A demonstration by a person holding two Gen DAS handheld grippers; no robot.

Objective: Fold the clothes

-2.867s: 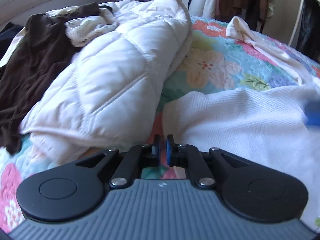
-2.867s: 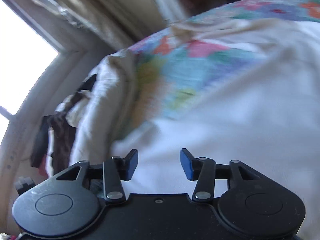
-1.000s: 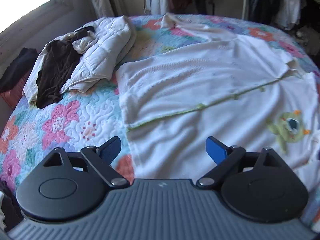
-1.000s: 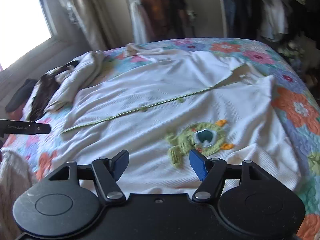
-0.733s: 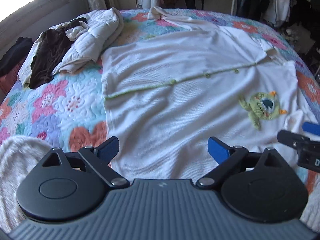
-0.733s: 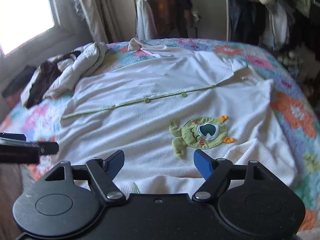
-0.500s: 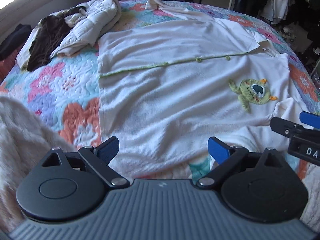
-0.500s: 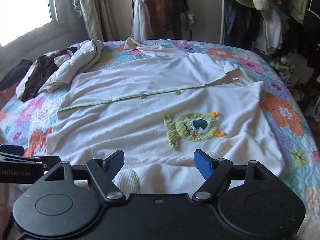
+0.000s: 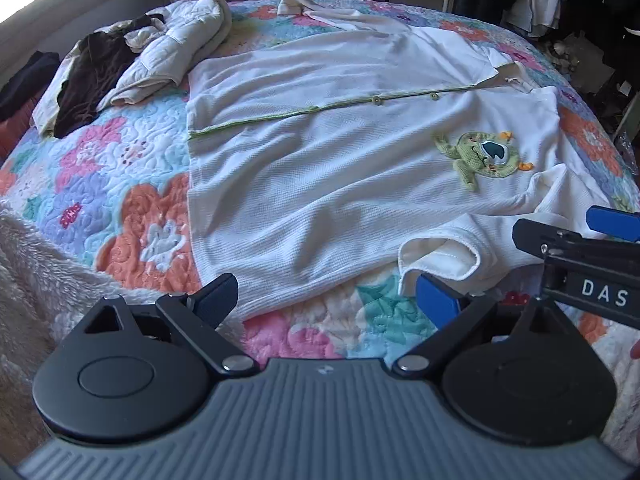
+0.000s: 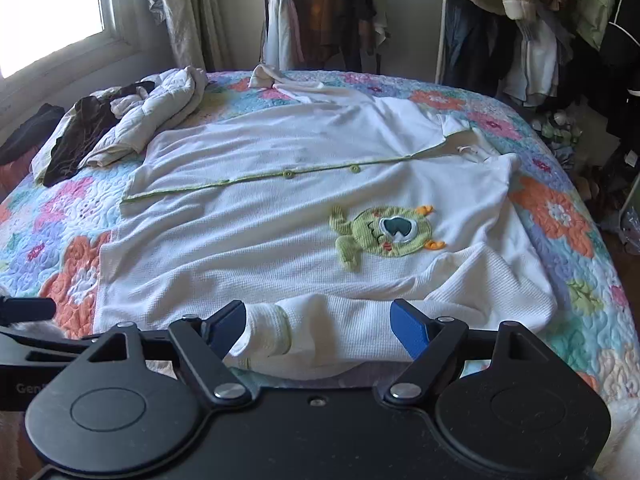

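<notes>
White waffle-knit garment (image 9: 328, 168) now lies spread flat on the quilt (image 9: 120, 168); you've backed both grippers off to its near edge. Left gripper (image 9: 326, 300) and right gripper (image 10: 318, 326) gape wide, holding nothing. Sleeve (image 10: 360, 320) sits before the right gripper, so folding can start.

The white cardigan (image 10: 280, 216) covers most of the floral quilt (image 9: 100, 184). Bare quilt shows along its left side and near edge. A heap of quilted jacket (image 9: 176, 52) and brown garment (image 9: 92, 76) blocks the far-left corner.
</notes>
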